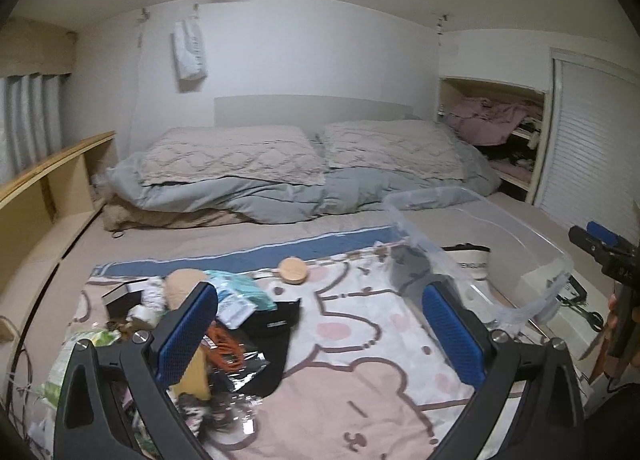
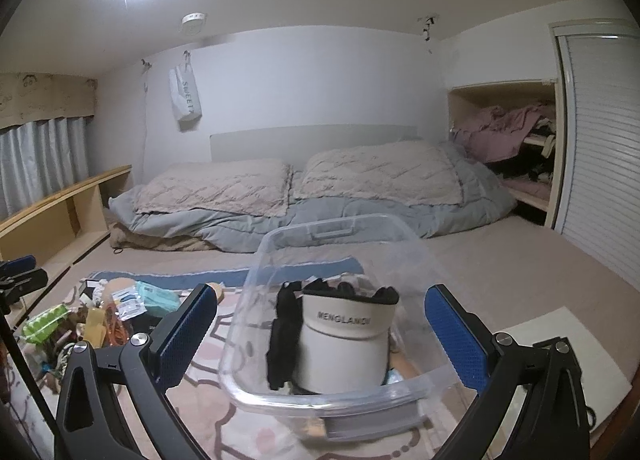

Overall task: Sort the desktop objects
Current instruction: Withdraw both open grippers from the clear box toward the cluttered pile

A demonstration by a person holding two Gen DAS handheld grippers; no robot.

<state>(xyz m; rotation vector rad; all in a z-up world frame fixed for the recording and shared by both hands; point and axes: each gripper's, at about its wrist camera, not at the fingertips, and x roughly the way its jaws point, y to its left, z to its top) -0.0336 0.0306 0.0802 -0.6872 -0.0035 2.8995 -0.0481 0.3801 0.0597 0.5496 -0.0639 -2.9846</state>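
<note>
My left gripper [image 1: 320, 334] is open above a pink cartoon blanket [image 1: 360, 360], with nothing between its blue pads. Just left of it lies a heap of items: a black cap [image 1: 276, 326], an orange cord [image 1: 226, 342], a teal packet [image 1: 240, 288] and a round wooden piece [image 1: 294, 270]. My right gripper [image 2: 320, 336] is also open and empty, hovering at the near rim of a clear plastic bin [image 2: 280, 400]. Inside the bin stand a white visor [image 2: 340, 344] and a black cloth [image 2: 284, 344]. The bin [image 1: 532, 244] sits right of the heap.
Two pillows [image 1: 312, 156] and a grey duvet lie at the back of the bed. A wooden shelf [image 1: 48, 180] runs along the left, and an open closet [image 2: 516, 148] is at back right. A white flat board [image 2: 560, 344] lies right of the bin.
</note>
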